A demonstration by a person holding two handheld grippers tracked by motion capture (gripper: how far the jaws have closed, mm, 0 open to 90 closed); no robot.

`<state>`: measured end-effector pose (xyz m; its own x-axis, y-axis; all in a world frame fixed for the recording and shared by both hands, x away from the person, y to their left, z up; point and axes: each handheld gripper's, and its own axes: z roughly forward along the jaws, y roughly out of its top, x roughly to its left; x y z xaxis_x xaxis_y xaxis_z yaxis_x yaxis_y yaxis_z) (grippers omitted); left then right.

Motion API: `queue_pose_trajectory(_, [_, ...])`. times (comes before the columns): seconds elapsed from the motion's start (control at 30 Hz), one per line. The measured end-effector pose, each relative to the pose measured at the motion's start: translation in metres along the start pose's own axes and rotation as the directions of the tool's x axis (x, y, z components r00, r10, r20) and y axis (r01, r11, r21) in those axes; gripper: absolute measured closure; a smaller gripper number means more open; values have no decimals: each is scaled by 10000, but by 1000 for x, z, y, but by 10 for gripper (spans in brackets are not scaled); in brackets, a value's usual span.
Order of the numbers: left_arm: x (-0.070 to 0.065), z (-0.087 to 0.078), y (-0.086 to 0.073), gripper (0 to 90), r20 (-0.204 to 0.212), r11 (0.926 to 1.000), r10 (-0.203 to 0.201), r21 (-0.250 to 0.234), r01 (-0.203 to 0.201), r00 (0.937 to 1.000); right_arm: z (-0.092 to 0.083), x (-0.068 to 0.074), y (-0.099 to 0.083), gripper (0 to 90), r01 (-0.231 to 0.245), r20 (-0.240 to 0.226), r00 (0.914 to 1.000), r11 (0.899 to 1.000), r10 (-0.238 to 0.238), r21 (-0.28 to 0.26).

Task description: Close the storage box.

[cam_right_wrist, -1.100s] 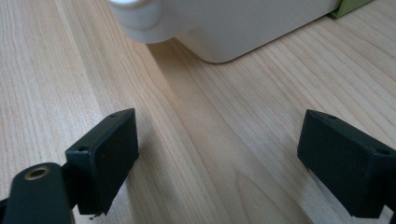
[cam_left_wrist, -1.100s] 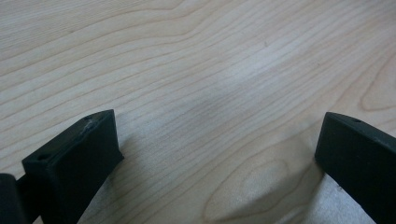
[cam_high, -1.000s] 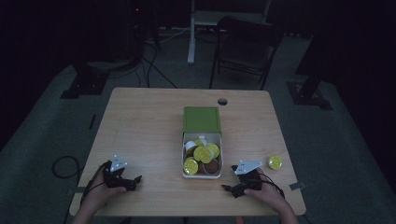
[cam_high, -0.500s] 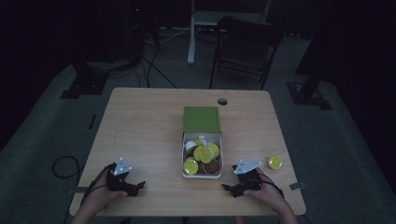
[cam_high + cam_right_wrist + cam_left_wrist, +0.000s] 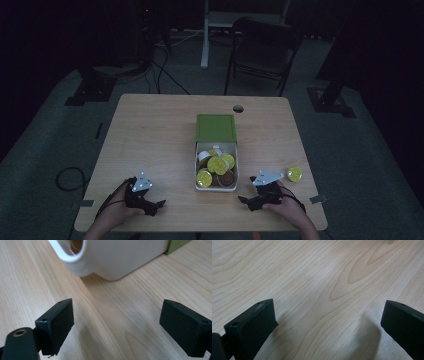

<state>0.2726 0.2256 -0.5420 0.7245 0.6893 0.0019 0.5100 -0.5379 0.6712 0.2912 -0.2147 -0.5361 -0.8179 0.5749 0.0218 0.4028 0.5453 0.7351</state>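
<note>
Both grippers sit low on the table (image 5: 150, 135). Left gripper (image 5: 328, 322): jaws wide apart, bare wood between them, gripping nothing. Right gripper (image 5: 117, 325): jaws spread just as wide, empty too, with the white box (image 5: 120, 257) of capsules (image 5: 216, 166) just ahead of its fingertips, not touching.

We find no text, label, brand, number or sign that can be read anywhere in these views; the yellow-lidded round cups (image 5: 218, 165) in the white rectangular box (image 5: 235, 172), below the frame's centre, are too small and dim to read.
</note>
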Motion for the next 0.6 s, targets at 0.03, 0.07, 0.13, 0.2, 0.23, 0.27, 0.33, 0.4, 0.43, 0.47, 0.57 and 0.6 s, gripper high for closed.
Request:
queue_pose_trajectory(0.03, [-1,0,1,0,8,10000,9,-35,-9,10000,-1,0,1,118,-26,-6,10000,10000,26,-96])
queue_pose_trajectory(0.07, [-2,1,3,1,30,10000,58,-71,-58,10000,-2,0,1,118,-77,-5,10000,9997,77,-216])
queue_pose_trajectory(0.13, [-5,1,6,0,108,9997,117,-200,-115,9999,-3,-1,3,118,-190,21,9998,9988,191,-443])
queue_pose_trajectory(0.2, [-6,1,9,1,165,9994,142,-317,-137,9998,-5,-1,5,118,-310,15,9995,9975,311,-635])
queue_pose_trajectory(0.23, [-7,1,11,1,195,9992,185,-367,-178,9996,-6,-1,6,118,-330,-12,9995,9971,330,-682])
queue_pose_trajectory(0.27, [-8,1,12,1,216,9989,195,-439,-185,9996,-6,0,7,118,-325,-37,9995,9967,323,-742])
queue_pose_trajectory(0.33, [-10,2,15,1,284,9981,252,-576,-236,9993,-8,0,8,118,-347,-73,9994,9958,342,-841])
queue_pose_trajectory(0.4, [-13,4,18,1,382,9965,274,-794,-243,9989,-9,1,10,118,-437,-141,9990,9941,425,-994])
queue_pose_trajectory(0.43, [-14,4,19,1,408,9962,299,-825,-265,9987,-10,1,11,118,-509,-153,9987,9925,494,-1113])
queue_pose_trajectory(0.47, [-16,5,20,1,438,9956,364,-882,-324,9984,-11,0,12,118,-531,-160,9985,9917,516,-1167])
queue_pose_trajectory(0.57, [-18,7,23,1,544,9938,419,-1051,-360,9976,-13,0,14,118,-560,-193,9984,9892,539,-1352])
queue_pose_trajectory(0.6, [-19,8,24,1,552,9931,496,-1087,-433,9972,-14,0,15,118,-598,-224,9981,9880,572,-1423])
